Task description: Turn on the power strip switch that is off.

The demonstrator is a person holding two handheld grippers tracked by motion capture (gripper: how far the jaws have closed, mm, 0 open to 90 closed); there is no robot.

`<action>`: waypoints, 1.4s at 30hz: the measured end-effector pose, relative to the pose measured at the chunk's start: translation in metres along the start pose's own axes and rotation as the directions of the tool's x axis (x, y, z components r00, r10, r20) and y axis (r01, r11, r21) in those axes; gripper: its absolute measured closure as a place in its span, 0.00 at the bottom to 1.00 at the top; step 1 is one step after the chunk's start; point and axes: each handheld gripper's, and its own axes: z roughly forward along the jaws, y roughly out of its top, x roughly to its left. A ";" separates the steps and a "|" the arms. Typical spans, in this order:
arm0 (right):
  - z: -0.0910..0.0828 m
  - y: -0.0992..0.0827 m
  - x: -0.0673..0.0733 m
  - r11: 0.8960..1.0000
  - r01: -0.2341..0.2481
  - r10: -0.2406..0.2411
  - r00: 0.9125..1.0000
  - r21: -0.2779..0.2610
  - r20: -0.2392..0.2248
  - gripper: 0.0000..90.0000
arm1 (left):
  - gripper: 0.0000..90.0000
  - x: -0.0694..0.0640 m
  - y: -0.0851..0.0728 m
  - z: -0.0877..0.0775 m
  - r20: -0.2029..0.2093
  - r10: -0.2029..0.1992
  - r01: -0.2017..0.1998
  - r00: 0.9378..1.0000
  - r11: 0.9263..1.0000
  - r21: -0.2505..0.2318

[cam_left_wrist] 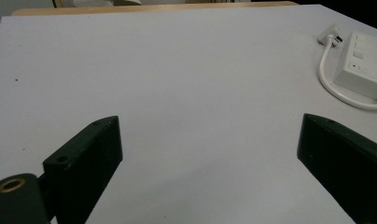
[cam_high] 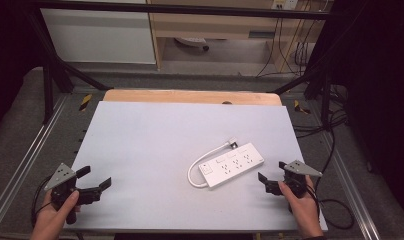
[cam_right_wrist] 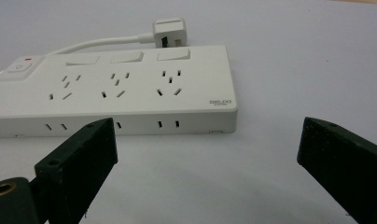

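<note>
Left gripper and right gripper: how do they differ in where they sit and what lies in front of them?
The left gripper hovers over bare table at the near left, far from the power strip; the right gripper sits at the near right, just short of the strip's end. The left gripper view shows the strip off to its far right; in the right gripper view the strip lies straight ahead. Both stand open with nothing between their jaws, each held by a hand.

A pale grey tabletop (cam_high: 155,150) is lying over a wooden board (cam_high: 190,96), a black frame (cam_high: 50,75) is standing around it, and cables (cam_high: 290,50) are hanging beside a wooden cabinet (cam_high: 210,30) behind
</note>
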 end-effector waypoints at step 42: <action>-0.013 0.022 0.014 0.999 -0.028 0.027 0.999 -0.022 -0.031 0.03 | 0.08 -0.002 -0.001 0.003 0.023 0.032 -0.033 0.999 0.999 0.023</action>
